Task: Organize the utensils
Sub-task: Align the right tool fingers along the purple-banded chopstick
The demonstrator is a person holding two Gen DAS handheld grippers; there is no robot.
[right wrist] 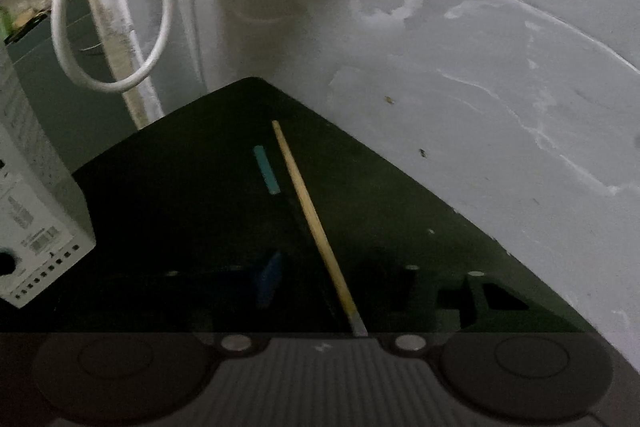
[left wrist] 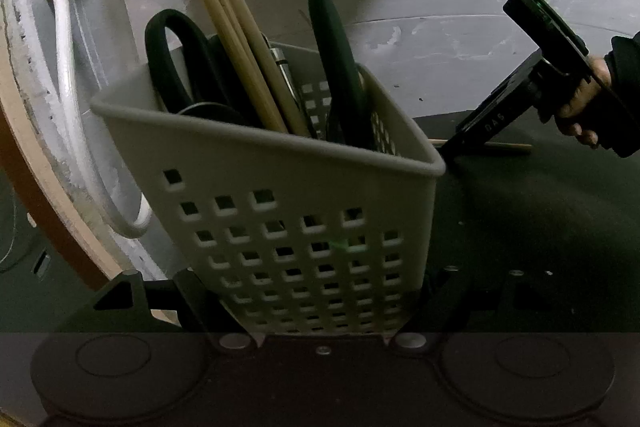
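Note:
A grey perforated utensil basket (left wrist: 280, 187) fills the left wrist view, tilted, its base between my left gripper's fingers (left wrist: 320, 323). It holds wooden chopsticks (left wrist: 240, 39), black-handled scissors (left wrist: 176, 63) and a dark green handled utensil (left wrist: 336, 55). In the left wrist view my right gripper (left wrist: 448, 143) reaches down onto a single chopstick (left wrist: 508, 146) on the dark mat. In the right wrist view that chopstick (right wrist: 308, 211) runs forward from between the right fingers (right wrist: 360, 327), which are dark and hard to make out.
A dark green mat (right wrist: 200, 211) covers the table corner by a grey wall. A white cable (right wrist: 112, 27) loops at the left. A white box (right wrist: 36, 211) stands on the mat's left. A teal strip (right wrist: 266, 169) lies beside the chopstick.

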